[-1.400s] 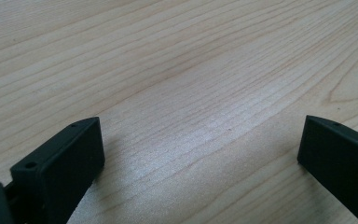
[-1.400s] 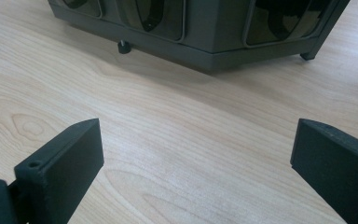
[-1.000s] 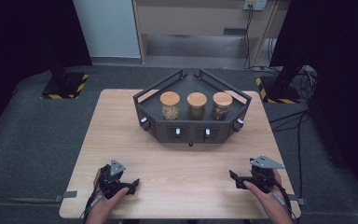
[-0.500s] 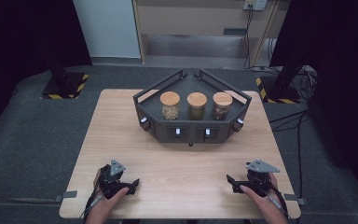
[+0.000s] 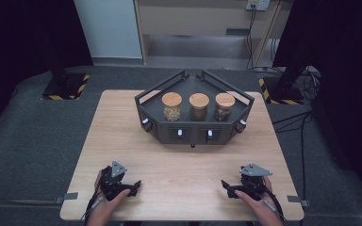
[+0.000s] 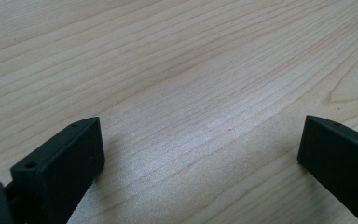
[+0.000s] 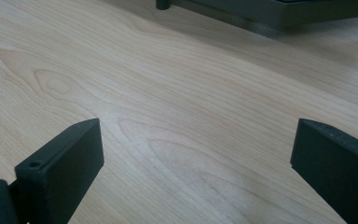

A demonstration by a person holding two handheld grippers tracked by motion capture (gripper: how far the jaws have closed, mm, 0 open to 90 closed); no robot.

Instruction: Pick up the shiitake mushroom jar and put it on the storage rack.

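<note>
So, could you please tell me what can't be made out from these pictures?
- Contents of the three jars: too small in the high view.
- Small white tabs on the dark tray: too small to identify.
- Tray in the right gripper view: cut off by the top edge.
- Right gripper and left gripper: bodies below the frame.

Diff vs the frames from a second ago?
The right gripper slid a little left and nearer the table's near edge. Nothing taken or released; both grippers open. The left gripper, the rack and its three jars stayed put.
</note>
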